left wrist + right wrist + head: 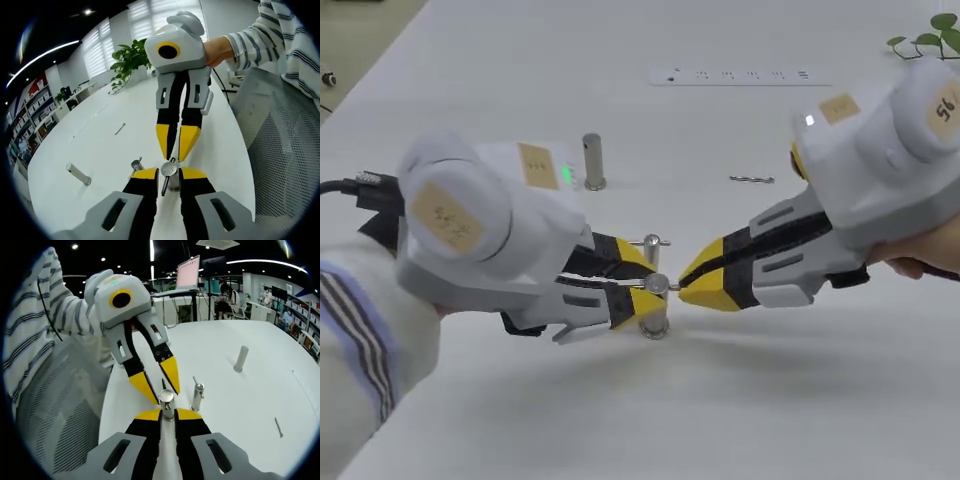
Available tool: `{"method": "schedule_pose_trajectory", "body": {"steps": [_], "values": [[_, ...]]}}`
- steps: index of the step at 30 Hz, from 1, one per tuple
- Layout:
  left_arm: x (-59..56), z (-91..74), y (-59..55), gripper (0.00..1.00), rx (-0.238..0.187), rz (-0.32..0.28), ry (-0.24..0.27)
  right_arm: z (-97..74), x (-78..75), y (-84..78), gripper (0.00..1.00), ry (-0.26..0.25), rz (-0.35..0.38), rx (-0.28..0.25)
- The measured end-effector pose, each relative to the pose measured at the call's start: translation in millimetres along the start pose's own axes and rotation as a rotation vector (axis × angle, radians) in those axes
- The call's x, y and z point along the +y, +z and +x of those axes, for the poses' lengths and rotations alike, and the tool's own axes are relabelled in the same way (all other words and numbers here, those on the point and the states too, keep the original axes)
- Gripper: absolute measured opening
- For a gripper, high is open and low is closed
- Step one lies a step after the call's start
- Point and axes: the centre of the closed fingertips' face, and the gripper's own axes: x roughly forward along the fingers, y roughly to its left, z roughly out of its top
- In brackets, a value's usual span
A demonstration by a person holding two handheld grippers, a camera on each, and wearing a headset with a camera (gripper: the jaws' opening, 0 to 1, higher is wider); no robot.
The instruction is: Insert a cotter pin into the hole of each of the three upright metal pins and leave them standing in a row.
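Here the left gripper (654,283) reaches in from the left and its jaws, narrowed to a small gap, clasp the top of the front metal pin (653,316) from both sides; the pin stands upright on the white tabletop (520,410). Facing it tip to tip, the right gripper (685,287) has its jaws drawn almost together on the end of a cotter pin (165,187), their yellow points just beside the pin's head. The cotter pin runs across through that head, and in the left gripper view its thin shank pokes out on the near side, between the left jaws. Just behind stands the middle metal pin (651,243), which has a cotter pin of its own through its top. The far metal pin (592,162) stands well apart, farther back and to the left. A spare cotter pin (752,180) lies flat on the tabletop beyond the right gripper.
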Motion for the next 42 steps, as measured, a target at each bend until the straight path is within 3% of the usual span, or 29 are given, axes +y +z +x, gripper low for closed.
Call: {"method": "schedule_pose_trajectory", "body": {"steps": [6, 12, 17, 21, 23, 27, 31, 37, 42], "values": [[-4.6, -9.4, -10.5, 0.36, 0.006, -0.041, -0.019, 7.7, 5.1, -2.5, 0.17, 0.002, 0.009, -0.019], [-10.7, -17.3, -23.5, 0.67, -0.013, -0.126, -0.016, 15.7, 7.4, -3.9, 0.22, 0.004, 0.018, -0.035], [-12.4, -24.7, -27.2, 0.83, -0.060, -0.234, 0.004, 19.1, 6.3, -6.5, 0.23, 0.001, 0.016, -0.033], [-11.9, -28.3, -27.8, 1.00, -0.087, -0.286, 0.019, 21.9, 4.9, -6.9, 0.25, -0.005, 0.031, -0.045], [-13.0, -29.6, -31.8, 0.99, -0.086, -0.351, 0.021, 24.3, 3.6, -6.5, 0.26, -0.010, 0.037, -0.054], [-3.7, -29.7, -42.9, 0.97, -0.082, -0.402, 0.081, 29.1, 2.6, -5.4, 0.27, -0.013, 0.048, -0.069], [-3.4, -32.9, -42.3, 0.99, -0.111, -0.445, 0.085, 34.4, 1.8, -5.1, 0.28, -0.014, 0.046, -0.072], [-2.8, -36.7, -40.3, 0.99, -0.137, -0.488, 0.098, 43.0, 2.1, -6.4, 0.26, -0.005, 0.035, -0.071], [-5.2, -38.5, -40.3, 0.99, -0.136, -0.485, 0.115, 46.4, 1.5, -7.1, 0.24, 0.000, 0.031, -0.071]]}}
